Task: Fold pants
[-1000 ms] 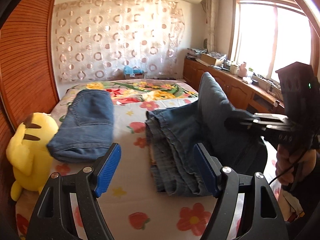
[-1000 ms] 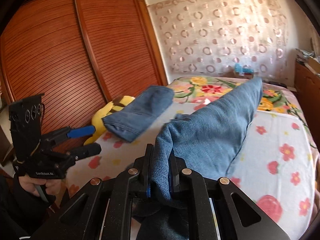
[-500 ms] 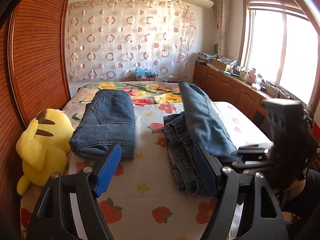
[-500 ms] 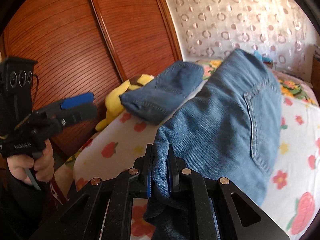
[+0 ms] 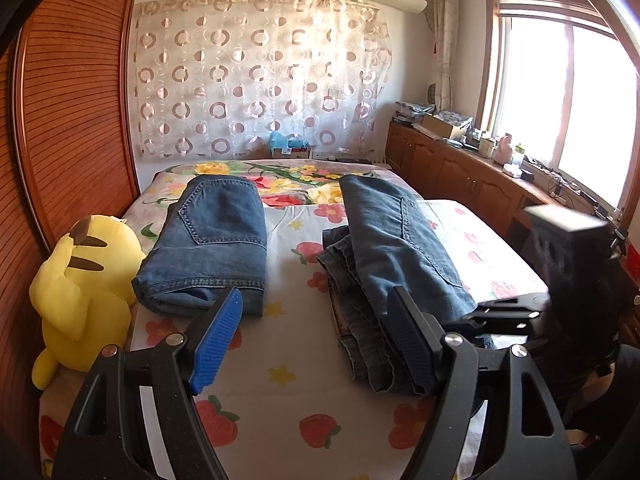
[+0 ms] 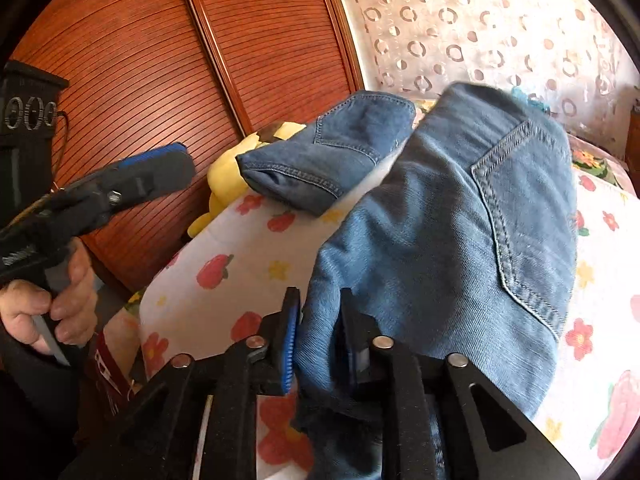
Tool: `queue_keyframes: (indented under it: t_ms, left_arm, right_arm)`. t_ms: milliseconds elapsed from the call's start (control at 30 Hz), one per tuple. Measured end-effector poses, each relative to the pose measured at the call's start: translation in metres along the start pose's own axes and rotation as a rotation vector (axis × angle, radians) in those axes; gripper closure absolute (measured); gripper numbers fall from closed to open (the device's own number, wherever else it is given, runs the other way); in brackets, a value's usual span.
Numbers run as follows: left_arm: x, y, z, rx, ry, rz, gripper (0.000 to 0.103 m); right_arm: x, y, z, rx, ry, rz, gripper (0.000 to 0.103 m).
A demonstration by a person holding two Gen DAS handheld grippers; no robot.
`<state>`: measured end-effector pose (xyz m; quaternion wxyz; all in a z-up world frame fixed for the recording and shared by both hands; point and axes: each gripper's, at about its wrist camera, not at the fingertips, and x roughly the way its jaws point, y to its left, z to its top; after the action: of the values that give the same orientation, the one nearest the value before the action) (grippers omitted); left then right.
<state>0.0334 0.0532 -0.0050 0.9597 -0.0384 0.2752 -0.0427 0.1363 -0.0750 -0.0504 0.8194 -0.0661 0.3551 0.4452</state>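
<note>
Denim pants (image 5: 394,248) now lie folded over on the bed (image 5: 288,392), lowered from mid-air a second ago. My right gripper (image 6: 318,346) still pinches their near edge; left gripper (image 5: 316,344) hangs wide open, empty. Release next, I guess.

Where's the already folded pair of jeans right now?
In the left wrist view, the folded jeans lie on the bed's left side, beside the yellow plush toy.
</note>
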Motion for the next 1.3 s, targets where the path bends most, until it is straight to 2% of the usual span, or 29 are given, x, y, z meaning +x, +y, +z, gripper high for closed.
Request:
queue_keyframes:
  t_ms: [33, 133, 367, 500, 633, 767, 1000, 1067, 1133, 1300]
  left_arm:
    - [0.0, -0.001, 0.0, 0.004, 0.0, -0.003, 0.027]
    - [0.002, -0.005, 0.001, 0.013, 0.002, -0.012, 0.027]
    - [0.014, -0.019, 0.001, 0.03, 0.026, -0.039, 0.027]
    - [0.035, -0.031, -0.006, 0.042, 0.075, -0.062, 0.027]
    - [0.059, -0.038, -0.02, 0.052, 0.139, -0.076, 0.027]
    - [0.072, -0.039, -0.034, 0.06, 0.193, -0.072, 0.027]
    - [0.083, -0.03, -0.048, 0.026, 0.239, -0.099, 0.027]
    - [0.084, -0.029, -0.05, 0.004, 0.244, -0.113, 0.027]
    - [0.087, -0.027, -0.05, -0.024, 0.252, -0.133, 0.027]
    - [0.097, -0.022, -0.051, -0.111, 0.283, -0.208, 0.027]
  right_arm:
    - [-0.005, 0.001, 0.002, -0.006, -0.007, -0.002, 0.068]
    - [-0.029, 0.006, -0.002, -0.031, -0.033, -0.028, 0.057]
    - [-0.067, -0.01, 0.004, -0.028, -0.106, -0.143, 0.05]
    - [-0.072, -0.025, 0.01, -0.027, -0.125, -0.231, 0.044]
    - [-0.058, -0.043, 0.02, -0.013, -0.11, -0.288, 0.042]
    - [-0.031, -0.055, 0.042, 0.005, -0.083, -0.306, 0.042]
    - [0.028, -0.074, 0.078, 0.03, -0.03, -0.308, 0.039]
    - [0.038, -0.084, 0.083, 0.051, -0.015, -0.313, 0.033]
    - [0.045, -0.095, 0.084, 0.079, -0.008, -0.304, 0.022]
    - [0.055, -0.111, 0.084, 0.142, 0.026, -0.227, 0.021]
